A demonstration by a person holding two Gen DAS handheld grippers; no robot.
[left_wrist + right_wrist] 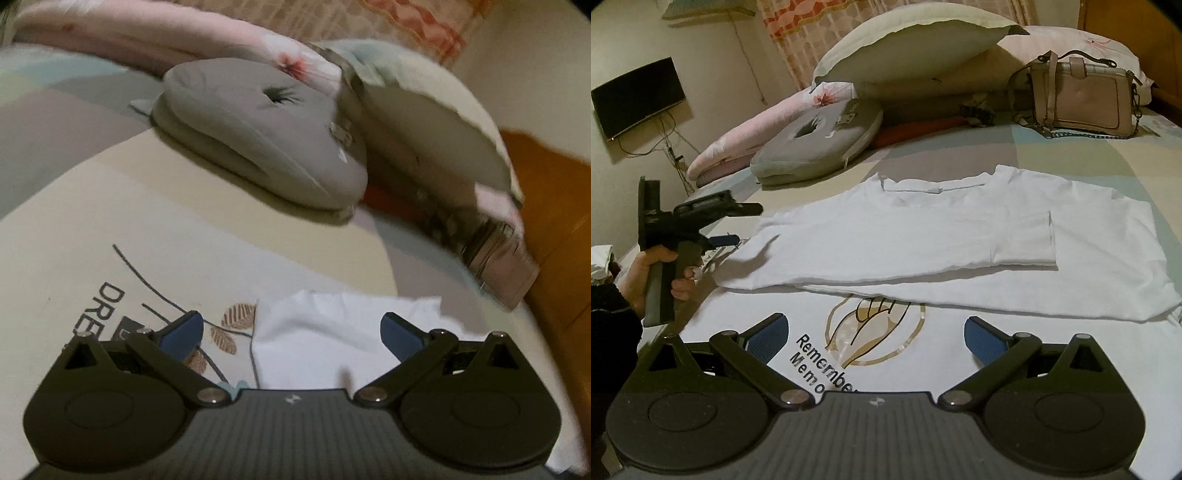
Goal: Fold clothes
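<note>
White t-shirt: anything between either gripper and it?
Nothing visible. The white cotton t-shirt lies flat on the bed sheet. The open right gripper hovers over its printed hem; the open left gripper is at its left edge. The grey cushion and pink handbag sit behind.

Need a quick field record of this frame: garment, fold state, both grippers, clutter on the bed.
garment: white T-shirt, printed side up, on the bed
fold state: partly folded; a sleeve laid across the body, print partly covered
left gripper: open, at the shirt's edge, holding nothing
right gripper: open, over the print, holding nothing
clutter: grey cushion, pillow, pink handbag behind the shirt
</note>
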